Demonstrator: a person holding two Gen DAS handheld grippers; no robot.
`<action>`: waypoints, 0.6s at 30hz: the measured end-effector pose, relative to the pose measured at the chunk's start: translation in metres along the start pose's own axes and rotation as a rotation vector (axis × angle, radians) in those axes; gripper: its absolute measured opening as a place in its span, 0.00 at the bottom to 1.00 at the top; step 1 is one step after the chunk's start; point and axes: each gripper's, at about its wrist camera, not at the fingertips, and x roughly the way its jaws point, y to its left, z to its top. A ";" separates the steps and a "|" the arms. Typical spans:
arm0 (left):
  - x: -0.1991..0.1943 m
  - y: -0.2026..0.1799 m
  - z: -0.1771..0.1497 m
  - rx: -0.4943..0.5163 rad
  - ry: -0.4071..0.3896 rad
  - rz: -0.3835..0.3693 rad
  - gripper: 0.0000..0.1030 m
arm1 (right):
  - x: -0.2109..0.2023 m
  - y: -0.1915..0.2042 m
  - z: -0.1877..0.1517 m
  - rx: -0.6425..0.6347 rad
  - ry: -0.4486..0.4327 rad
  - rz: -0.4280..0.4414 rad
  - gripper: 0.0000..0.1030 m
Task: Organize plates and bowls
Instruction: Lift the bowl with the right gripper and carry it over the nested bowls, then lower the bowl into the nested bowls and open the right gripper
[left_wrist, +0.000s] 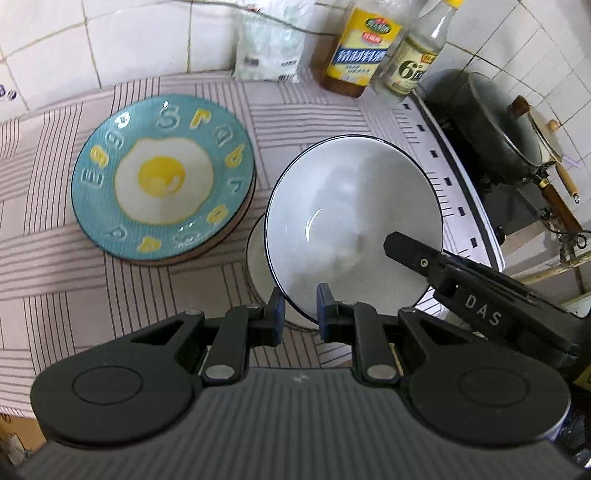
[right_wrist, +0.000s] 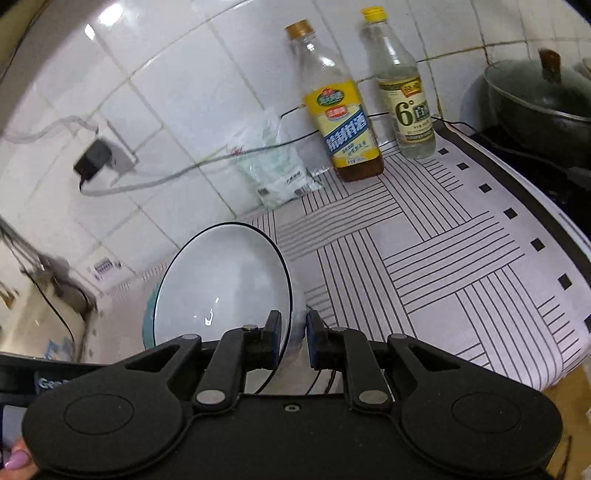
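Note:
A white bowl (left_wrist: 351, 206) with a dark rim hangs tilted above the striped cloth. My left gripper (left_wrist: 301, 314) is shut on its near rim. In the left wrist view, one of the right gripper's fingers (left_wrist: 410, 251) lies over the bowl's right rim. The right wrist view shows the same bowl (right_wrist: 221, 280), with my right gripper (right_wrist: 293, 332) shut on its edge. Partly hidden under the held bowl, a second white bowl (left_wrist: 256, 266) sits on the cloth. To the left lies a teal egg-pattern plate (left_wrist: 162, 177) on top of a brown-edged stack. Its edge (right_wrist: 147, 314) peeks out behind the bowl.
Two bottles (right_wrist: 343, 122) (right_wrist: 406, 103) and a plastic bag (right_wrist: 273, 166) stand against the tiled wall. A lidded wok (left_wrist: 498, 125) sits on the stove to the right, past the cloth's edge (left_wrist: 454, 192). A plug and cable (right_wrist: 92, 162) hang on the wall.

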 end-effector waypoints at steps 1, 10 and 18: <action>0.001 0.002 -0.001 -0.004 0.008 0.000 0.15 | 0.001 0.000 -0.001 -0.005 0.010 -0.005 0.17; 0.011 -0.001 -0.003 0.028 0.062 0.032 0.15 | 0.010 0.012 -0.012 -0.064 0.077 -0.082 0.17; 0.018 -0.002 0.002 0.037 0.073 0.071 0.16 | 0.018 0.029 -0.017 -0.179 0.078 -0.186 0.17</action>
